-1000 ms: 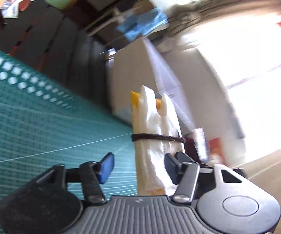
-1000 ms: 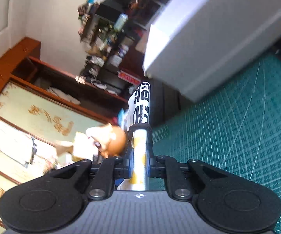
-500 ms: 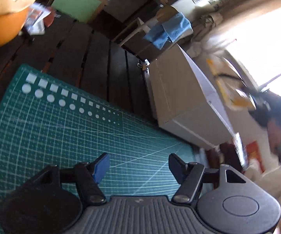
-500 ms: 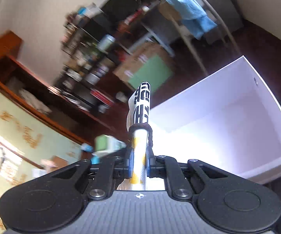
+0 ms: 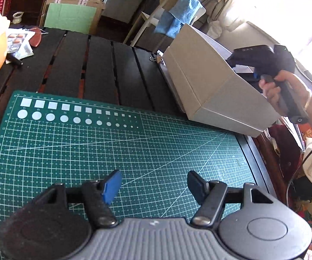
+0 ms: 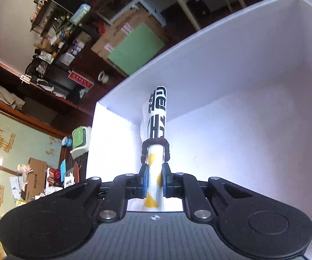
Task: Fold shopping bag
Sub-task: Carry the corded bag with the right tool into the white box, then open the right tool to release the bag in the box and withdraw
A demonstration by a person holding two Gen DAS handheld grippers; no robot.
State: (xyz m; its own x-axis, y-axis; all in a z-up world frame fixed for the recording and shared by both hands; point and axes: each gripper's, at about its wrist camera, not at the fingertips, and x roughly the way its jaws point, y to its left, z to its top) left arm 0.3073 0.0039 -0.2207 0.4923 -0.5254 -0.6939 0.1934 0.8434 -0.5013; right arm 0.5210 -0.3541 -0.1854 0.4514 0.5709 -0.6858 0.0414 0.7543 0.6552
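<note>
White plastic with yellow patches and black lettering: that was the folded shopping bag (image 6: 156, 143), rolled into a slim bundle and cinched by a dark elastic band (image 6: 155, 144). My right tongs (image 6: 154, 184) were clamped on its lower end, blue pads pressing both flanks just below the band. I judged the grip sat there so the band kept the roll tight while the free end led the way.

Landmark was the white box (image 6: 231, 112). The bundle hung over its open mouth, inside the line of the near rim, lettered tip toward the far inner corner. Whether the tip touched the wall, I could not tell. Its long axis ran straight out along the tongs, forward and tilted down into the box, lettered end leading, yellow end held back in the pads. To me that looked like a drop-off line: folding done, storing left.

From the left wrist view, my right hand (image 5: 285, 88) gripped its black handle above the box's far side. My left tongs (image 5: 153, 184) stood wide apart with nothing between them, over the green cutting mat (image 5: 91, 143) on the surface in front of the box, well clear of it, so as not to crowd the placing, I reckoned.
</note>
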